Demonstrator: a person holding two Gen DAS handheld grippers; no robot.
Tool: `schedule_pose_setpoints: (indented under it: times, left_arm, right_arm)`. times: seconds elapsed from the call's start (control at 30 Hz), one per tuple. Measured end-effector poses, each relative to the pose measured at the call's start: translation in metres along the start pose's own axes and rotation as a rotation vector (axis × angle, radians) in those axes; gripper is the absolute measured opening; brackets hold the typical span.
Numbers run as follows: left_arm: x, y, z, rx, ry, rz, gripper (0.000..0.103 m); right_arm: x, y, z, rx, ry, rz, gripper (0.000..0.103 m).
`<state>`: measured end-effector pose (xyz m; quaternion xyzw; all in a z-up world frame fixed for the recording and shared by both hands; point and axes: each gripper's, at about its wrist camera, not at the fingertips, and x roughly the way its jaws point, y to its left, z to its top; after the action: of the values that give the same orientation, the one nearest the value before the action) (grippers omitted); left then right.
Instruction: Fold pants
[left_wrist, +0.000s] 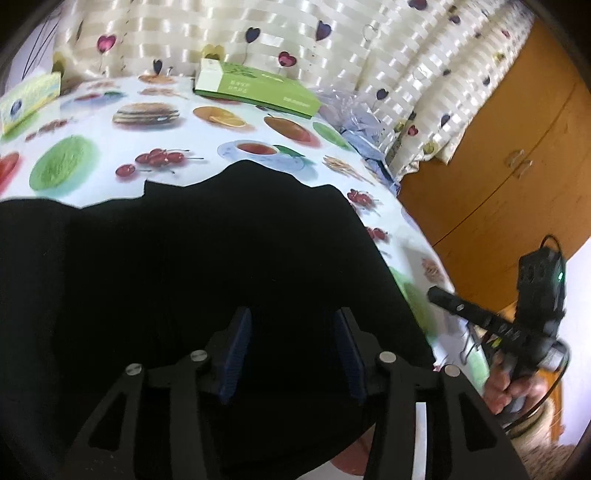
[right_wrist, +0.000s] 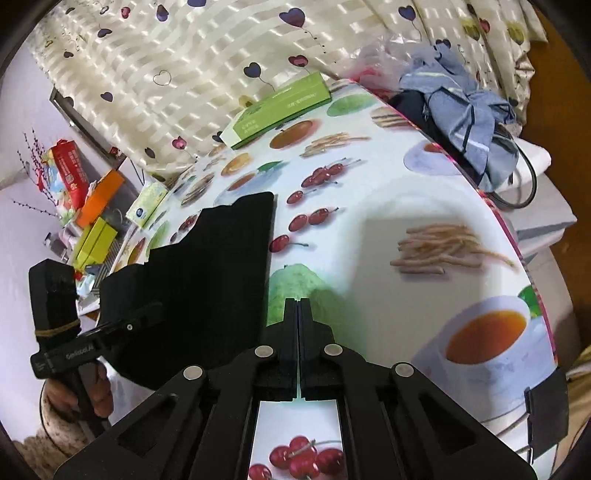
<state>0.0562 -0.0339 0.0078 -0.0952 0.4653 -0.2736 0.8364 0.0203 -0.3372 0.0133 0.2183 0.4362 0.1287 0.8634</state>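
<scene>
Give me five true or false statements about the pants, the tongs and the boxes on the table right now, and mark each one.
1. The right tongs are shut with nothing between them. True.
2. The left tongs pinch a cup. False: they stand apart over the black pants, and no cup is between them.
3. The pants lie on a tablecloth printed with food. True.
4. The green box sits on the pants. False: it lies at the far edge of the table, apart from them.
5. The right tongs are over the pants. False: they are over bare tablecloth, with the pants to their left.
</scene>
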Motion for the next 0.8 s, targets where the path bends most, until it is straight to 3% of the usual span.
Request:
schedule_pose_setpoints:
  times: [0.17,0.27,0.3,0.33,0.57,0.73,0.77,0.8]
  left_arm:
    - [-0.005,0.008,0.003,-0.039,0.023,-0.021,0.05]
    - [-0.01,0.007,0.004,-0.026,0.024,0.016,0.05]
    - [-0.012,0.007,0.004,-0.019,0.022,0.035,0.051]
    - [-0.013,0.006,0.004,-0.015,0.021,0.049,0.052]
    - [-0.017,-0.003,0.016,0.001,0.03,0.03,0.054]
    - [-0.016,-0.021,0.028,0.049,0.039,0.023,0.054]
    - [-0.014,-0.024,0.031,0.053,0.049,0.014,0.054]
    - [-0.012,-0.027,0.033,0.052,0.061,0.0,0.054]
  right_arm:
    - [0.005,0.003,-0.008,0.018,0.018,0.066,0.004]
    - [0.009,0.006,-0.013,0.024,0.031,0.087,0.022]
    - [0.01,0.008,-0.015,0.027,0.044,0.094,0.034]
    - [0.012,0.009,-0.016,0.03,0.05,0.107,0.039]
    - [0.019,0.021,-0.026,0.088,0.117,0.192,0.039]
    - [0.02,0.022,-0.028,0.113,0.113,0.189,0.038]
    - [0.019,0.023,-0.028,0.109,0.11,0.177,0.036]
    - [0.02,0.024,-0.028,0.096,0.103,0.147,0.024]
